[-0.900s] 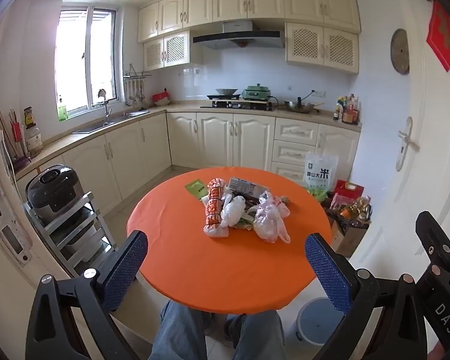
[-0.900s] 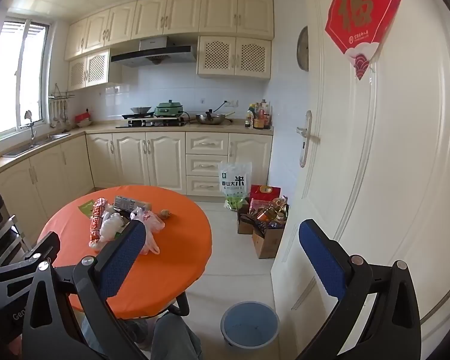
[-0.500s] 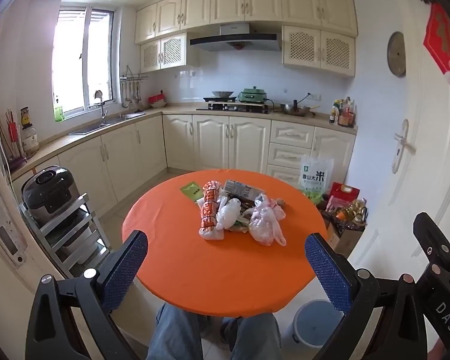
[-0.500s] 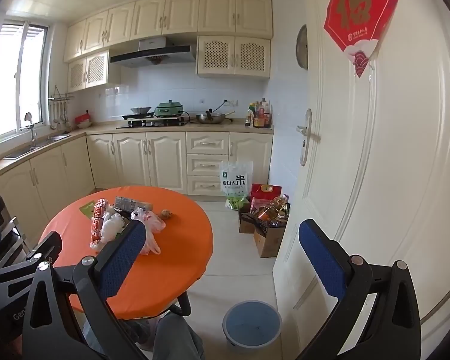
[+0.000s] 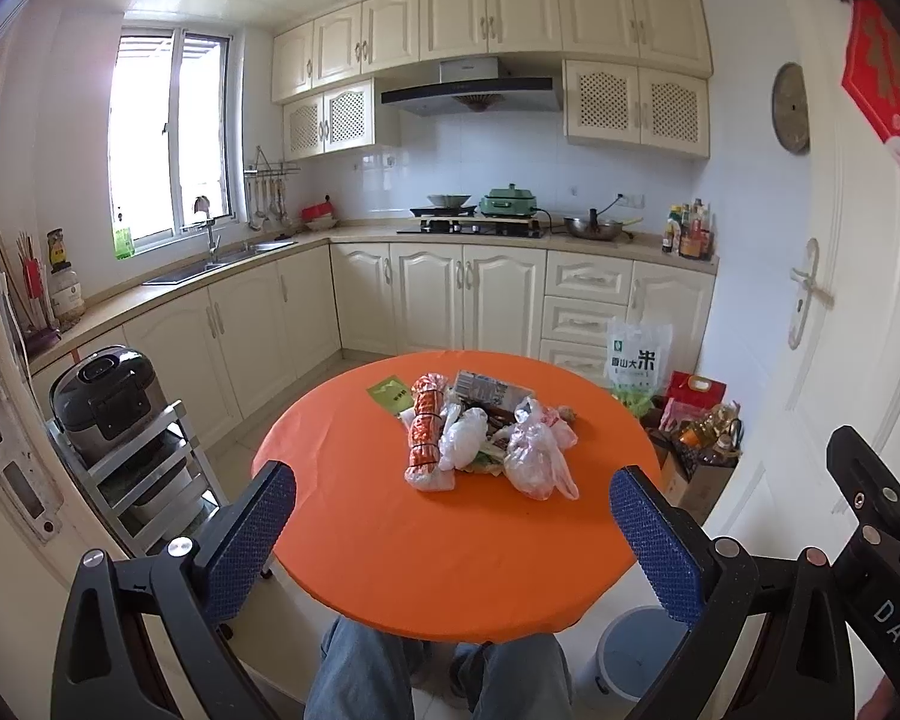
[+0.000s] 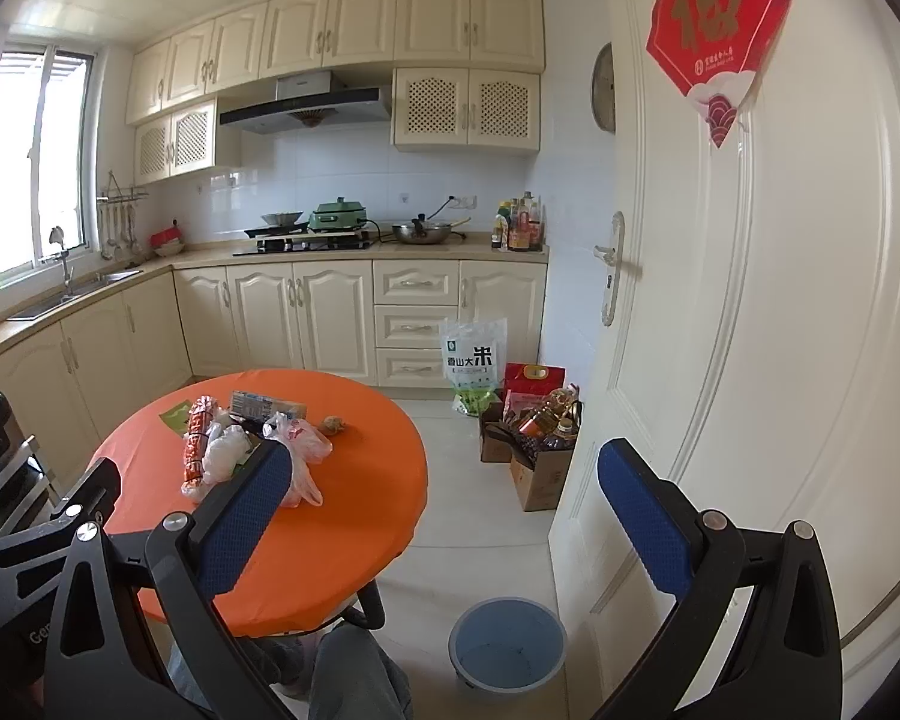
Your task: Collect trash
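A pile of trash lies on the round orange table [image 5: 450, 540]: an orange-red snack wrapper [image 5: 424, 438], a crumpled white bag [image 5: 462, 437], a clear plastic bag [image 5: 537, 456], a flat printed packet [image 5: 491, 389], a green leaflet [image 5: 392, 392]. The pile also shows in the right wrist view [image 6: 240, 450], with a small brown lump [image 6: 333, 425]. A blue bin [image 6: 507, 642] stands on the floor right of the table. My left gripper [image 5: 453, 516] is open and empty, held above the table's near edge. My right gripper [image 6: 444, 495] is open and empty, over the floor right of the table.
A white door [image 6: 750, 330] is close on the right. Boxes with bottles [image 6: 540, 426] and a rice bag [image 6: 474, 360] sit by the cabinets. A metal rack with a rice cooker [image 5: 105, 402] stands left of the table. The person's legs [image 5: 438, 678] are under the table.
Both views have drifted slightly; the table and pile sit a little lower and closer to centre. Both grippers stay open and empty.
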A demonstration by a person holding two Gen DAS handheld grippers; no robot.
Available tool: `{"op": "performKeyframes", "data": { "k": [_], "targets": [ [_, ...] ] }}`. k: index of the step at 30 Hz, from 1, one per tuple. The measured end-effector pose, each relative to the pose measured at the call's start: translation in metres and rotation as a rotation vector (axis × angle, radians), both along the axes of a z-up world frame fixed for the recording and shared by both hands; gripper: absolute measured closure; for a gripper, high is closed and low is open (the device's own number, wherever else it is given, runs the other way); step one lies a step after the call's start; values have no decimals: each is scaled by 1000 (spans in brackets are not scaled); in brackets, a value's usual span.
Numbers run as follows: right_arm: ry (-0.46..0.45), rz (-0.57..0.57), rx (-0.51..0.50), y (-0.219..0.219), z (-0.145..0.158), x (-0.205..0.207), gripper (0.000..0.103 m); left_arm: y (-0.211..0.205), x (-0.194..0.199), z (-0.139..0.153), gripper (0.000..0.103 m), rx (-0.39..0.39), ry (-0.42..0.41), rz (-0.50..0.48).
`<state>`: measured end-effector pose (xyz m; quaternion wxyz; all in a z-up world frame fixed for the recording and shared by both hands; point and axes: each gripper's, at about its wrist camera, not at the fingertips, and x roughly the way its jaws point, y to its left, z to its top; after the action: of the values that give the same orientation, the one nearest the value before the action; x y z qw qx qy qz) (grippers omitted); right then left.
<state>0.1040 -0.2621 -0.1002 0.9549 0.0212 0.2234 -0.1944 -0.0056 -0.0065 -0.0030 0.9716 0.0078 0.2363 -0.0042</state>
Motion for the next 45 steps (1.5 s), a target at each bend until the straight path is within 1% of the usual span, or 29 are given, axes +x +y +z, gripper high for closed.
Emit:
{"op": "performKeyframes", "data": {
  "k": [17, 23, 28, 34, 45],
  "targets": [
    [-5, -11, 1, -4, 1, -3, 0, 2, 1, -1, 1, -28, 15, -3],
    [-2, -6, 8, -1, 3, -3, 0, 2, 0, 1, 1, -20, 11, 3],
    [-5, -15, -5, -1, 4, -3, 0, 2, -1, 1, 1, -26, 10, 2],
    [2, -27, -10, 1, 4, -2, 0, 1, 0, -1, 4, -21, 14, -1],
    [-1, -45, -16, 3, 5, -4, 0, 3, -2, -2, 5, -31, 15, -11]
  ]
}}
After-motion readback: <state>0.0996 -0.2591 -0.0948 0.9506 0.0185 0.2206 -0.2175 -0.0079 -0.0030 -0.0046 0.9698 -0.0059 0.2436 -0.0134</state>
